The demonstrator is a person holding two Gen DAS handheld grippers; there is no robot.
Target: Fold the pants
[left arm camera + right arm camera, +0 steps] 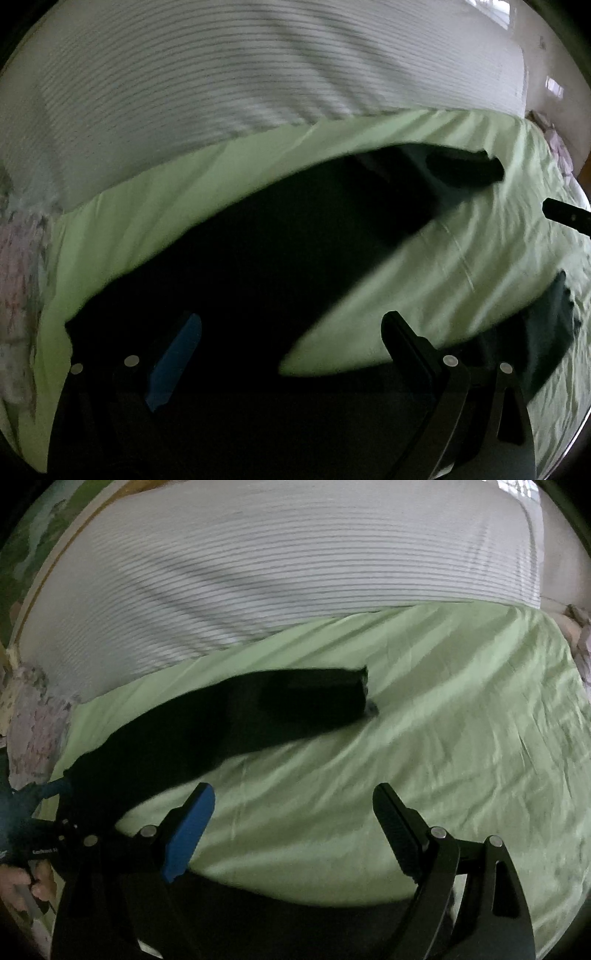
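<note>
Black pants [258, 258] lie spread on a light green sheet [461, 258]. One leg reaches to the far right, its cuff [465, 166] on the sheet. The other leg [550, 332] runs off at the lower right. My left gripper [291, 339] is open, low over the dark cloth, holding nothing. In the right wrist view the far leg [229, 720] crosses the sheet [443, 738] with its cuff [354, 694] in the middle. My right gripper [295, 812] is open above bare sheet, with dark cloth [295, 923] under its base.
A white, grey-striped cover [221, 92] lies beyond the green sheet, also in the right wrist view [295, 572]. A floral cloth [22, 266] sits at the left edge. The right gripper's tip [569, 218] shows at the right edge. A hand [22, 882] holds the left gripper's body.
</note>
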